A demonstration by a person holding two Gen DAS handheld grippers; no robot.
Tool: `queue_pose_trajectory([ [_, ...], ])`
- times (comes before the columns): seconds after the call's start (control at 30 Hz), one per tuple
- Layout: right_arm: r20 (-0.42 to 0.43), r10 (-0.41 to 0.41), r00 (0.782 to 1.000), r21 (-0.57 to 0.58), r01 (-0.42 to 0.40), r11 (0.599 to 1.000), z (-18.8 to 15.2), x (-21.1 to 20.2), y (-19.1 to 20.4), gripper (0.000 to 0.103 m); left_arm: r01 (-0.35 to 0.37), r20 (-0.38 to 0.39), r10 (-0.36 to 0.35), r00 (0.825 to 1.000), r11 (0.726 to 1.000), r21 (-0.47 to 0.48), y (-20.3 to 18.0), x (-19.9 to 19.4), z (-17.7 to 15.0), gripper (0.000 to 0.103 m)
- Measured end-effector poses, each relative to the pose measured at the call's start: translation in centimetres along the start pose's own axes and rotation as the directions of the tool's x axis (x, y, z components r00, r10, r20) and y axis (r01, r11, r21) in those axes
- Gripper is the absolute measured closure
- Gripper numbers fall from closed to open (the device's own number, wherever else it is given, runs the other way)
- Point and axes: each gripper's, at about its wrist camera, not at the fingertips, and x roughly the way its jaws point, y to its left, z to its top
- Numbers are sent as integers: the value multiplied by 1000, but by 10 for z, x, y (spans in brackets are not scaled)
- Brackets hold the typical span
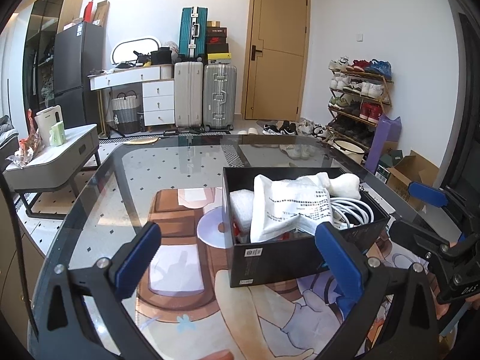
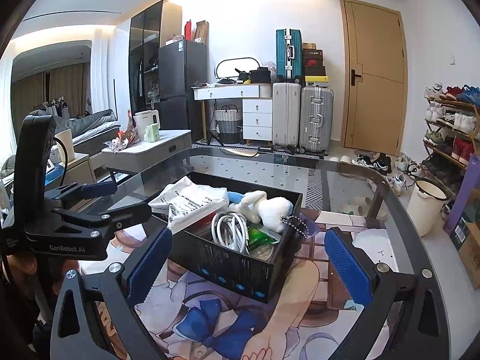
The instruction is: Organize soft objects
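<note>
A black box (image 1: 270,258) (image 2: 237,267) stands on the glass table. It holds a white printed plastic bag (image 1: 288,210) (image 2: 192,201), a white plush toy (image 1: 342,184) (image 2: 267,207), a coiled white cable (image 1: 357,210) (image 2: 231,231) and a green packet (image 2: 258,235). My left gripper (image 1: 240,249) is open and empty, with its right finger at the box's near corner. It also shows in the right wrist view (image 2: 111,201) beside the box. My right gripper (image 2: 249,258) is open and empty, straddling the box's near side. It shows at the right of the left wrist view (image 1: 420,207).
The glass table (image 1: 168,174) (image 2: 345,180) lies over a cartoon-printed mat (image 1: 186,300). A grey side table (image 1: 54,156) with a kettle stands to the left. Suitcases (image 1: 207,99), a door and a shoe rack (image 1: 360,96) stand behind. A white bucket (image 2: 426,207) is to the right.
</note>
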Motion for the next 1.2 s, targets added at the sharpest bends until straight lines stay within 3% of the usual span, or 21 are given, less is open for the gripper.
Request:
queue_pose_trajectory([
  [1.2, 23, 6, 1000, 0, -6, 1000, -6, 1, -1, 0, 4, 15, -4, 1000, 1000, 0, 0, 3, -4, 0],
])
